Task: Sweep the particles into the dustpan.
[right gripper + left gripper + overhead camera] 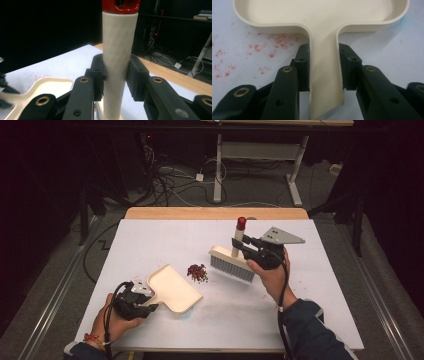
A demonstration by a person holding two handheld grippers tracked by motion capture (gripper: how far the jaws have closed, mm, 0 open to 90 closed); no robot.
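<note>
Dustpan [172,289] and brush [233,262], one of each, lie on the white table [310,320] with a single small heap of dark red crumbs [198,272] between them. The cream dustpan sits left of centre, flat on the surface, its open edge toward the heap. The left gripper [145,306] is clenched on the dustpan's handle [325,75], one black jaw pressed to each side (faint red stains mark the table beside it). The left hand [112,322] rests low at the table's near edge, wrist level. The brush stands upright just right of the heap, grey bristles down on the table. The right gripper [240,245] grasps its cream handle [116,62] below the red cap [241,223], jaws closed on either side; the right hand [272,272] reaches in from the near right, forearm angled toward the centre. Nothing lies between bristles and heap. Behind the table, cables [170,182] trail over the floor near a white desk frame [260,155].
</note>
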